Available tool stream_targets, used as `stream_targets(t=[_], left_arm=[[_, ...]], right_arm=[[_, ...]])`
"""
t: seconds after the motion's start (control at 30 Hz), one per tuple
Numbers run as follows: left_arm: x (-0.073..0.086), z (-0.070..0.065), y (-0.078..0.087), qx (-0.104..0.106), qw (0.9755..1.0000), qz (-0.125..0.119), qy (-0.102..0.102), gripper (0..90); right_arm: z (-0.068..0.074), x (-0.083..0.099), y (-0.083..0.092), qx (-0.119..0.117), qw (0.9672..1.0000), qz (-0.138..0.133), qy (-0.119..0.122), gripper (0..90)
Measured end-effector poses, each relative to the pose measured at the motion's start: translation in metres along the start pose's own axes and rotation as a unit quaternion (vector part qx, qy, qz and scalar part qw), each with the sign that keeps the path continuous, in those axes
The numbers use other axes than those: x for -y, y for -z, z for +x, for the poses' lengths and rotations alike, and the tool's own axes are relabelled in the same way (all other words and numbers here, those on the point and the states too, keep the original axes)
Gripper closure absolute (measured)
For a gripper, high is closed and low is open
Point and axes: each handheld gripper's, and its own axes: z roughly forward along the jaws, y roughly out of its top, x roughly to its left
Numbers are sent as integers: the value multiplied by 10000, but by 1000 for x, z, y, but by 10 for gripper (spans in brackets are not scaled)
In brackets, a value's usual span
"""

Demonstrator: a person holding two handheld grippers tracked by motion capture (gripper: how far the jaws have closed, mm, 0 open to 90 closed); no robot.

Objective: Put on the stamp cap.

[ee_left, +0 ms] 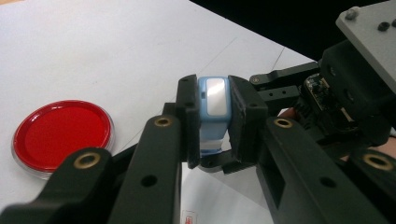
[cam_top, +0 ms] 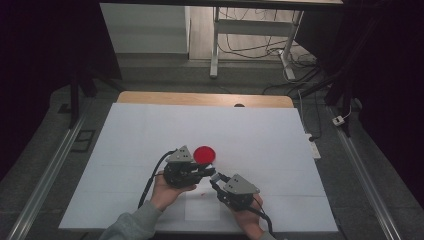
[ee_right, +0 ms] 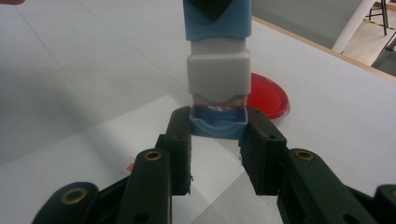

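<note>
both sets of jaws are clamped. i have the left gripper closed on the blue body of a self-inking stamp, its pale grey top panel facing my camera. the right gripper pinches the stamp's blue cap at the lower end, just under the white block. in the high view the left gripper and right gripper meet at the near centre of the white table, with the stamp between them. a red round dish sits at about 12 o'clock from the left gripper, just beside it. a slip of paper lies at 6 o'clock below.
</note>
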Motion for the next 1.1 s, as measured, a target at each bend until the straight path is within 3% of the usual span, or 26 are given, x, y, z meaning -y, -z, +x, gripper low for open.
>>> stream_targets(t=[1.1], left_arm=[[2,-3,-6,-58,10000,42,-4,756]], right_arm=[[1,0,1,149,9999,6,43,644]])
